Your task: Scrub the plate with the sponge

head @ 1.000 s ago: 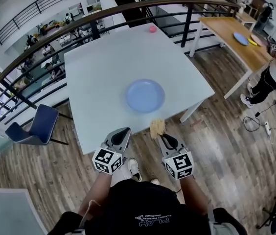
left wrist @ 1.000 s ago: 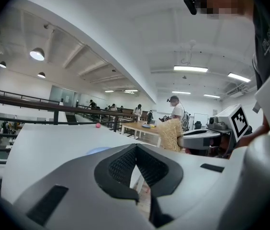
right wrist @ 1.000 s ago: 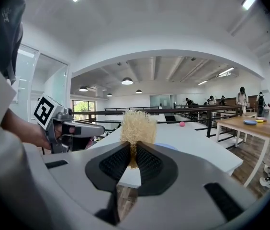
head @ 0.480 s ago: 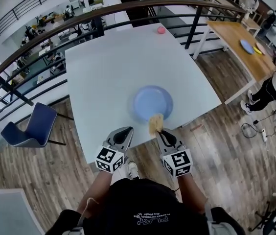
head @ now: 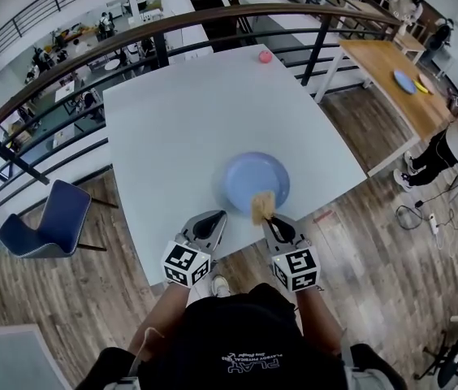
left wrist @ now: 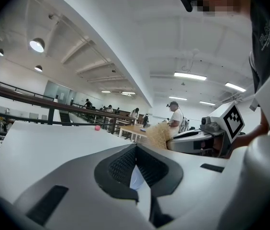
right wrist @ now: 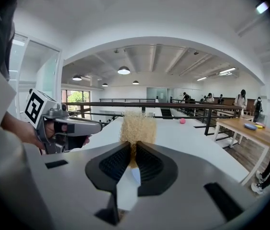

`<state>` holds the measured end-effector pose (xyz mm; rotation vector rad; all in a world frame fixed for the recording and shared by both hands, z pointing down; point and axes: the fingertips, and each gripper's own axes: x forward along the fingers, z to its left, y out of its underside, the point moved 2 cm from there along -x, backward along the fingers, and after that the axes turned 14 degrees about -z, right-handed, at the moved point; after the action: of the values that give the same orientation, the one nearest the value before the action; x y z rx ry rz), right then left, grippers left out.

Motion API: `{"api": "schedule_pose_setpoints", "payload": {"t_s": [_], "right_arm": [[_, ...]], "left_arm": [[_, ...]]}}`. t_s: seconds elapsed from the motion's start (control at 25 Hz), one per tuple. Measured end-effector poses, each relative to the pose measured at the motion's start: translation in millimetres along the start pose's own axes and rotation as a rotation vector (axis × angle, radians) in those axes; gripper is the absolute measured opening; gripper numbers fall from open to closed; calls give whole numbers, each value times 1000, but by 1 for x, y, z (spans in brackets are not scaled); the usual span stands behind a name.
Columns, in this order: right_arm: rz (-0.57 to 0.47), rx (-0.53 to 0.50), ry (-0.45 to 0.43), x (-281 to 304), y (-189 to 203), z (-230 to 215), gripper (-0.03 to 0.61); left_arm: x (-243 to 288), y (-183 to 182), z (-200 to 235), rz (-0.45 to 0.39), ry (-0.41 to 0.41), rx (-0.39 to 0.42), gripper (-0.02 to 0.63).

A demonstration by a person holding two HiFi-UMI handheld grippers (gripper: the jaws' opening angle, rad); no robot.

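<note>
While right gripper (head: 267,218) fingers clamp sponge (head: 262,205) at plate (head: 249,177) rim — left gripper (head: 212,218) clenched.

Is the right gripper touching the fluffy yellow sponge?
Touching. The right gripper view shows the sponge pinched between the right gripper's fingers, which press it from both sides.

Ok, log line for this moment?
sponge: at near rim of plate, contact unclear | right gripper: shut on sponge | left gripper: shut, empty
</note>
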<state>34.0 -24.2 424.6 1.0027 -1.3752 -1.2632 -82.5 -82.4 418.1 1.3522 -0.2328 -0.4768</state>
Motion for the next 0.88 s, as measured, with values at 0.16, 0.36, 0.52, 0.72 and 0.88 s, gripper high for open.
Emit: {"api": "schedule_pose_setpoints", "payload": {"t_s": [0.16,0.36,0.52,0.72,0.88], "right_arm": [[28,-10,11,9,5,-14,44],[38,2,0,24,11,-30,44],[49,16,-32,39,14,-45,44],[67,17,-79,63,20,-68,44],[88,24,-126,82,26,-80,44]], "left_arm": [[11,5,6,8,-4,-4,12],[25,11,16,22,-24,-3,12],[42,13,23,30,-51,8,12],[65,20,35,52,-97,22,12],[79,26,43,64,-136,26,12]]}}
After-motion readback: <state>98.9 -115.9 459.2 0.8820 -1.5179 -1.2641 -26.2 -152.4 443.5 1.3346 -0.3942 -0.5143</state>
